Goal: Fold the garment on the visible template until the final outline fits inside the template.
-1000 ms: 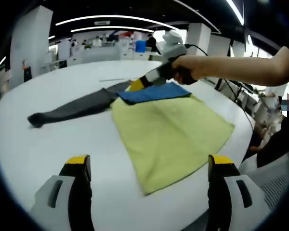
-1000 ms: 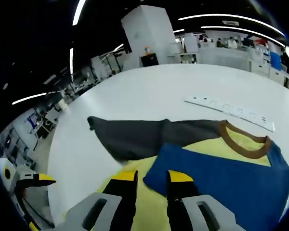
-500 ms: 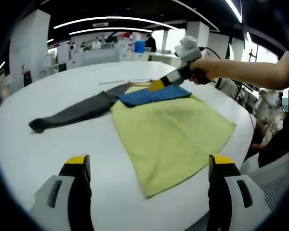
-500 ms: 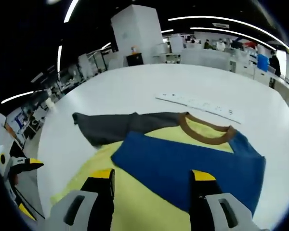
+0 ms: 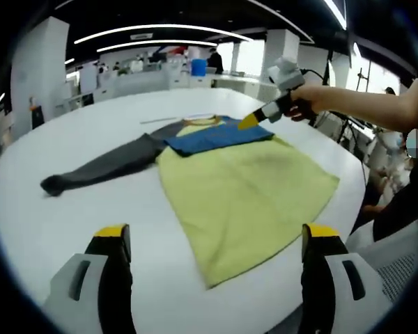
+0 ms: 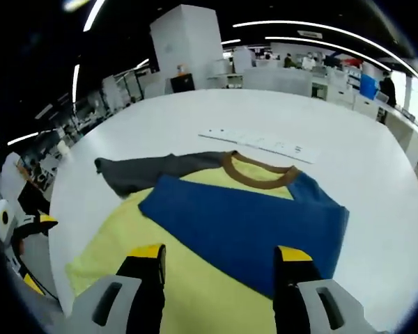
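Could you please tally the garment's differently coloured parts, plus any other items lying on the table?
Yellow body: 1
Blue sleeve, folded across the chest: 1
Grey sleeve, laid out flat: 1
Brown collar: 1
White ruler-like strip beyond the collar: 1
Total: 5

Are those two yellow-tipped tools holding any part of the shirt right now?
No. Both tools are open and hold nothing. The left tool hovers above the yellow body of the shirt, and the right tool sits above its folded blue sleeve.
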Motion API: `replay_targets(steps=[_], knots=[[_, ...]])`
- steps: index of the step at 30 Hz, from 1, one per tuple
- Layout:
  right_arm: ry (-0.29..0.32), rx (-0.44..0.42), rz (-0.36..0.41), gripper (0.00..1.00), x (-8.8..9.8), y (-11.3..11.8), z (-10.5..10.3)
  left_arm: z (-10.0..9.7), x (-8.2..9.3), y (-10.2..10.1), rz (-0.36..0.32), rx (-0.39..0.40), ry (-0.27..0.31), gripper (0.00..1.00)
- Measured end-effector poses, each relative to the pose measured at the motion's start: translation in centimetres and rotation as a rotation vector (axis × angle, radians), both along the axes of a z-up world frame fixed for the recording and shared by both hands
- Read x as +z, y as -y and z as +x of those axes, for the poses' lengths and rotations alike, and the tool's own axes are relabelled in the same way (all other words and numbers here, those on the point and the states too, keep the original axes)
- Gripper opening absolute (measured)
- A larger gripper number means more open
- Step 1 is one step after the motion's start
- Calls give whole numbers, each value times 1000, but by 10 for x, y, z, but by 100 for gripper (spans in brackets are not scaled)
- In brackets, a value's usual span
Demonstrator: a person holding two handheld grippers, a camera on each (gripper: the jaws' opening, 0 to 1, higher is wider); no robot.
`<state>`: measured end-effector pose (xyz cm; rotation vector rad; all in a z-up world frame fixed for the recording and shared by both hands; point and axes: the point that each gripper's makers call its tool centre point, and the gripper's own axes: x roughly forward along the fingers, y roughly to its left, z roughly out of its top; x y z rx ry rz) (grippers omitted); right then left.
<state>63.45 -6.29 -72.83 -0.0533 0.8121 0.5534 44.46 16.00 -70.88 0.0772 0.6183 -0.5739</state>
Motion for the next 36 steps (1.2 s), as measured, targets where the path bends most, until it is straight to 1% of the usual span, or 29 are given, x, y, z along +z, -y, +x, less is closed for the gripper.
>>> replay_targets(steps=[8, 14, 17, 20, 25, 27, 32, 34, 36], knots=[[-17, -22, -31, 54, -9, 32, -9, -1, 1, -1, 1, 4, 3, 99], [-23, -27, -29, 50, -11, 50, -14, -2, 0, 1, 0, 3, 0, 99], [-27, -34, -22, 45, -13, 61, -15, -3, 0, 2, 0, 1, -5, 99], [-20, -34, -49, 42, -16, 72, -16, -4, 0, 3, -1, -3, -8, 99], [-23, -55, -69, 34, -22, 89, -20, -5, 1, 3, -1, 4, -5, 99], [-29, -65, -77, 28, -24, 93, -22, -5, 1, 3, 2, 3, -6, 99], [-36, -78, -97, 24, -29, 103, -24, -6, 1, 4, 2, 0, -8, 99], [-34, -71, -115, 19, -31, 106, -26, -7, 2, 4, 2, 1, -6, 99], [-35, -83, -125, 14, -34, 110, -26, -7, 3, 4, 2, 3, -4, 99]])
